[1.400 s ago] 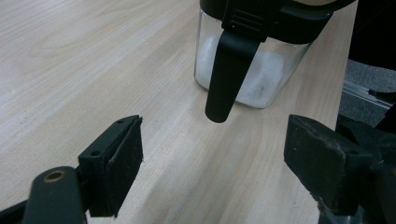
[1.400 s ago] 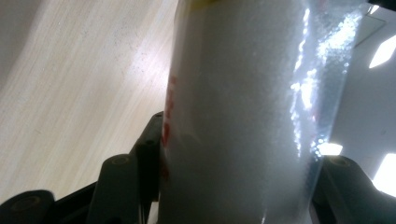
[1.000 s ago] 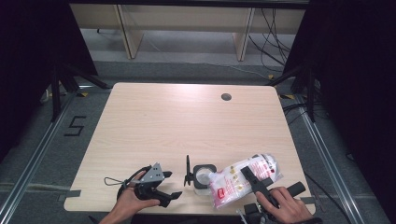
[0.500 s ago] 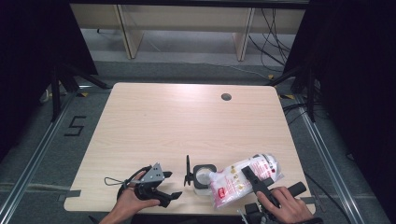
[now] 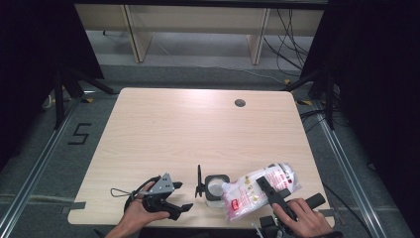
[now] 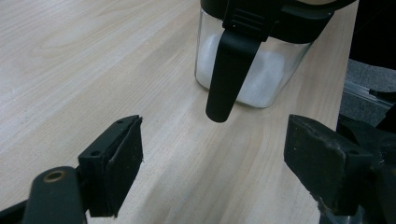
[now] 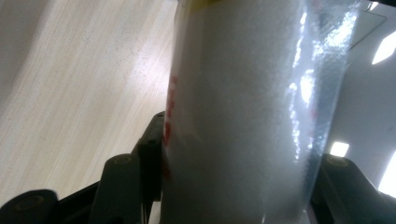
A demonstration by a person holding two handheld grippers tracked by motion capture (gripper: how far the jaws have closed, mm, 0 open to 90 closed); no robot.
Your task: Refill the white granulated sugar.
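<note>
A clear plastic bag of white granules (image 5: pixel 250 193) with red print lies tilted at the table's front right, its mouth at a small glass jar (image 5: pixel 216 189). My right gripper (image 5: pixel 266 189) is shut on the bag; in the right gripper view the bag (image 7: pixel 243 107) sits squeezed between both jaws of the right gripper (image 7: pixel 243 191). The jar (image 6: pixel 275 79) holds white granules, and its black hinged lid (image 5: pixel 199 181) stands up. My left gripper (image 5: pixel 182 196) rests left of the jar. The left gripper (image 6: pixel 215 163) is open, nothing between its pads (image 6: pixel 122 163).
The light wooden table (image 5: pixel 198 134) has a round cable hole (image 5: pixel 240 103) at the far right. Its front edge runs just below both hands. Dark floor with a taped "5" (image 5: pixel 79 134) lies to the left, shelving legs beyond the far edge.
</note>
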